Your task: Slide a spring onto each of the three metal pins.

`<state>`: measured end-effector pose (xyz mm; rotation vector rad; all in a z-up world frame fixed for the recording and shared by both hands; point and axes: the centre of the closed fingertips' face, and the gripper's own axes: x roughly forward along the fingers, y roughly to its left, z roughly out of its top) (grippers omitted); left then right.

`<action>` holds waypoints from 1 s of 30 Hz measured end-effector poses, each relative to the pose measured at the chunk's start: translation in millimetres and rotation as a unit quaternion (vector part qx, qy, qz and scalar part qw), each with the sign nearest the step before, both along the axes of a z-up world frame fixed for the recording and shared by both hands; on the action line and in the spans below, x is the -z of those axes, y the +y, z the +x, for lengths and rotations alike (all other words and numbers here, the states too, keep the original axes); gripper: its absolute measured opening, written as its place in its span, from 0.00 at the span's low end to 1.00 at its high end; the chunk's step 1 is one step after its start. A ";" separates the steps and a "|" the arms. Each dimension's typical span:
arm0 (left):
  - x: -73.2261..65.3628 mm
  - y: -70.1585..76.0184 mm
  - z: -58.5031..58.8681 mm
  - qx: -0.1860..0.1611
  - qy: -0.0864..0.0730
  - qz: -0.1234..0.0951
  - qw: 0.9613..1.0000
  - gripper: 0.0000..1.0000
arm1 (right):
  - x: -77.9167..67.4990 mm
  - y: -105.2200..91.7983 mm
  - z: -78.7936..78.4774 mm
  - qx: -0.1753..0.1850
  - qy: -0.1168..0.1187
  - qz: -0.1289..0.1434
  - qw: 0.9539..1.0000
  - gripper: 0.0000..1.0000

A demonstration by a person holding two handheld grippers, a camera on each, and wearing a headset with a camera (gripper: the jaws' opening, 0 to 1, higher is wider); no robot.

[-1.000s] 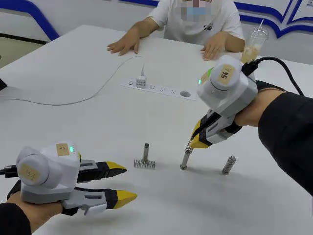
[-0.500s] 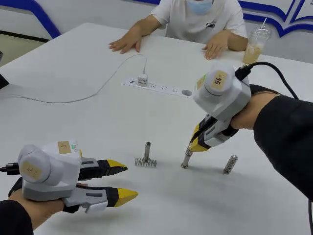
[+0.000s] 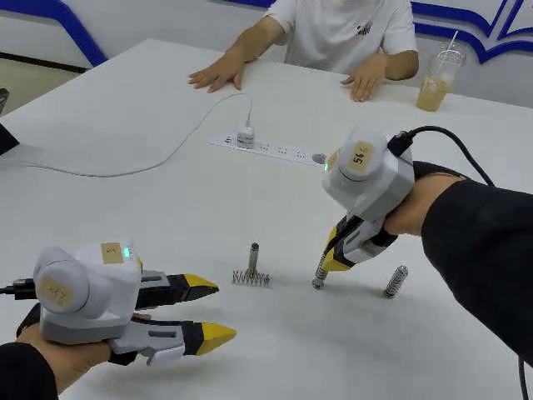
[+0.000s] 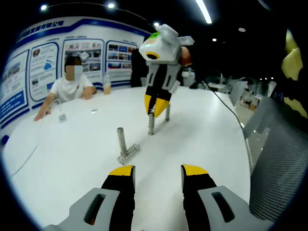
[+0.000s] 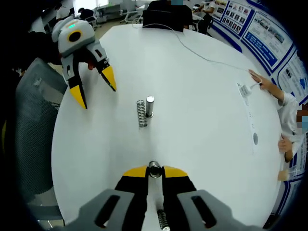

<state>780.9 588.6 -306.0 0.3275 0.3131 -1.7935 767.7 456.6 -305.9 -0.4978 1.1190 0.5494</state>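
White table (image 3: 125, 192): smooth top, soft low sheen. At centre the bare pin (image 3: 252, 257): grey metal, satin, brighter end face. At its foot the spring (image 3: 250, 278): thin metal wire, shiny. Toward 3 o'clock the middle pin (image 3: 320, 275): same metal, wire coils round its upper part. Further toward 3, the sprung pin (image 3: 395, 282): coil dull grey. The left gripper (image 3: 216, 310) and right gripper (image 3: 331, 263): hard plastic shells, white and grey, semi-gloss. Jaws matt black, yellow tips possibly rubbery. At 3 o'clock a sleeve (image 3: 483, 250): dark matt cloth. At 1 o'clock a cup (image 3: 436, 83): clear glossy plastic.
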 end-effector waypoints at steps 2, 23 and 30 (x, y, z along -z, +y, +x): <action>-0.2 -0.1 -0.3 0.000 0.000 0.000 1.000 0.39 | 3.2 -0.3 -0.9 0.002 0.004 0.002 1.000 0.12; 0.5 1.1 -1.0 -0.001 0.000 0.003 1.000 0.39 | 13.9 0.2 -1.3 0.009 0.002 0.005 1.000 0.13; 0.1 1.6 -0.5 -0.003 0.000 0.003 1.000 0.39 | 13.6 0.0 -1.6 0.008 -0.002 0.004 1.000 0.18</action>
